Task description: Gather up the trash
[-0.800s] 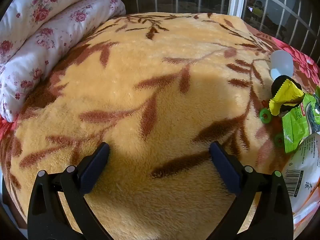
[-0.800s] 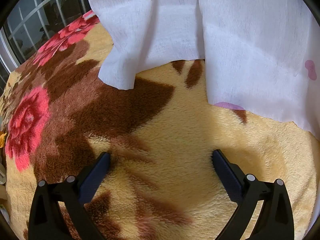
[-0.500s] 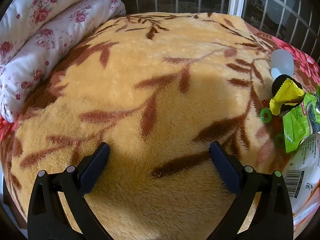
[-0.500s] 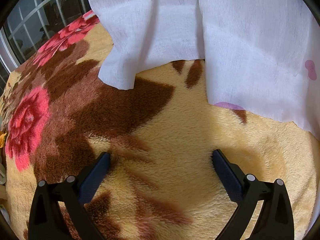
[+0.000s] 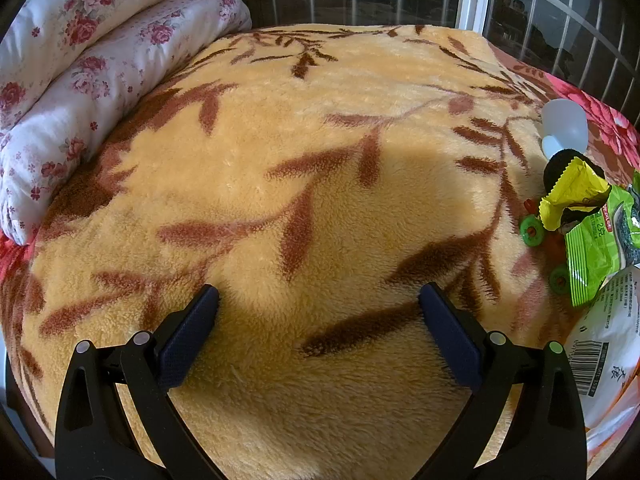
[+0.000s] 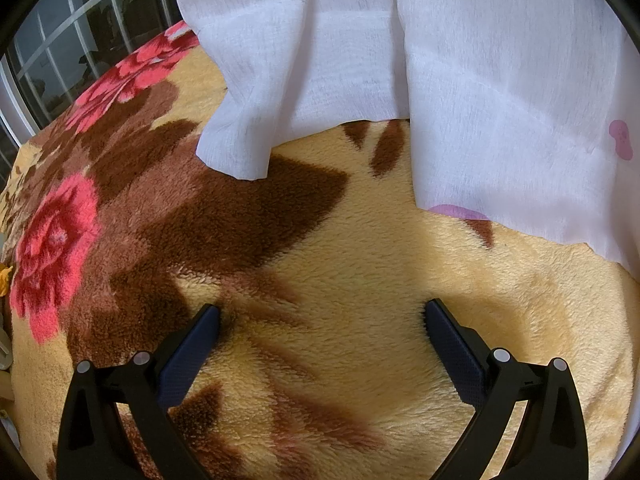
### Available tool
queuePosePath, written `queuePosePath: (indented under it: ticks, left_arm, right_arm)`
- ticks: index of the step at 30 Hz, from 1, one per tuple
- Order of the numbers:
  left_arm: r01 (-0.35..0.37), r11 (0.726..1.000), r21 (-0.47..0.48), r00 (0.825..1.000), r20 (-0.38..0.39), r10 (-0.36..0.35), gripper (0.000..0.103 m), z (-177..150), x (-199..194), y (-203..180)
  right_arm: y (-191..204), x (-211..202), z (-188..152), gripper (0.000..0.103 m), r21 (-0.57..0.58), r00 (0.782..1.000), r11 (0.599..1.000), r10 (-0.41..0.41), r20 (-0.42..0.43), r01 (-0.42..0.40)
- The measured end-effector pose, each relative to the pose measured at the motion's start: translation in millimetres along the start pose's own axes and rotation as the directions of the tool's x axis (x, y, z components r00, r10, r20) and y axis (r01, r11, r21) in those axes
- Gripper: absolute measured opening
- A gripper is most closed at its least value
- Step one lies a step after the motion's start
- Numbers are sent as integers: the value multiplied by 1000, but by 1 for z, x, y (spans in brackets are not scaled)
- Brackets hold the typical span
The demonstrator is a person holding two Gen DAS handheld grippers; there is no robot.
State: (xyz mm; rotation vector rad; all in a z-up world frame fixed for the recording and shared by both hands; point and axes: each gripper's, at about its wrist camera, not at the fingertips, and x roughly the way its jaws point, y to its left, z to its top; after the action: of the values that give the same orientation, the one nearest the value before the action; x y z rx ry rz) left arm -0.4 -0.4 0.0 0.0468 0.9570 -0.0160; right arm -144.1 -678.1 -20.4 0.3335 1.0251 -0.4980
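Looking through the left wrist camera first: the left gripper hangs over the fleece blanket, jaws spread as wide as they go and nothing at all between them, only orange pile and brown leaf pattern. It tilts down at the bed, which reads to me as a ready stance before any pick has been chosen. The trash sits well off at three o'clock from the jaws: a yellow wrapper crumpled on top of something dark, a green snack bag just below it, and a white printed bag at four o'clock running out of frame. A pale plastic cup lies at two o'clock, and small green wheels, a toy by the look of them, peek from under the wrappers. A flowered quilt is rolled up at ten o'clock, clear of the work.

Over to the right wrist camera: the right gripper is likewise fully open and empty, pointed down at the blanket. A white curtain drapes from twelve to two o'clock, its hem resting on the fleece. No trash lies between or near these jaws; only a scrap of something orange shows at the far nine o'clock edge, too small to name. My judgement: the pile lies between the two tools, and either must swing toward it.
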Motion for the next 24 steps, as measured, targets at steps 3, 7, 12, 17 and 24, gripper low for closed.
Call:
queuePosePath:
  ticks: [3, 7, 12, 17, 24]
  left_arm:
    - [-1, 1000, 0, 1000, 0, 1, 96, 0, 0, 0]
    - [0, 1000, 0, 1000, 0, 0, 96, 0, 0, 0]
    - [2, 1000, -5, 1000, 3, -2, 96, 0, 0, 0]
    - [20, 1000, -9, 1000, 3, -20, 96, 1, -14, 4]
    - [108, 994, 0, 987, 117, -107, 96, -36, -105, 11]
  right_arm:
    - [2, -1, 1, 99, 3, 1000, 1000, 4, -4, -4]
    - [3, -3, 1, 98, 12, 1000, 1000, 8, 2, -8]
    - [19, -41, -7, 98, 16, 993, 998, -62, 102, 61]
    - [58, -119, -33, 98, -69, 969, 998, 15, 247, 2]
    - [154, -236, -138, 98, -322, 892, 920, 327, 312, -224]
